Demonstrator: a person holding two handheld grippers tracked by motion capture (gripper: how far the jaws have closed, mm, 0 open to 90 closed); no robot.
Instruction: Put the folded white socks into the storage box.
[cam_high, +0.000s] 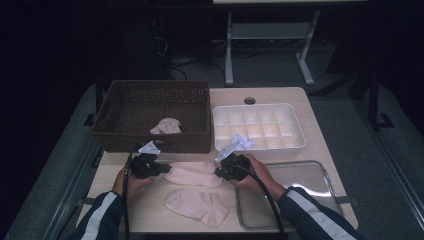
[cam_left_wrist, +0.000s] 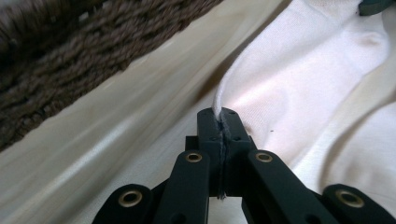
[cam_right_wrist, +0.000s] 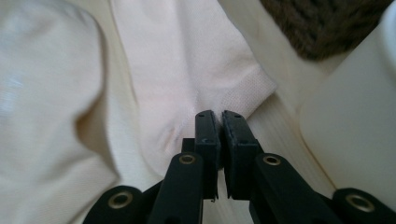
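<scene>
Currently both grippers sit at the two ends of the upper pink sock (cam_high: 192, 173) lying flat on the table (cam_high: 280, 95). Left gripper (cam_high: 159, 167), at the sock's 9 o'clock end, is clenched on a fold of its fabric; the pinched edge rises from between the jaws in the left gripper view. Right gripper (cam_high: 219, 171), at the 3 o'clock end, has its jaws nearly together at the sock's cuff (cam_right_wrist: 243, 91); fabric between the pads is hard to make out. Second sock (cam_high: 196, 205) lies at 6 o'clock, partly cut off in both gripper views. Wicker basket (cam_high: 150, 145) stands at 11 o'clock, white divided tray (cam_high: 260, 107) at 1 o'clock.
</scene>
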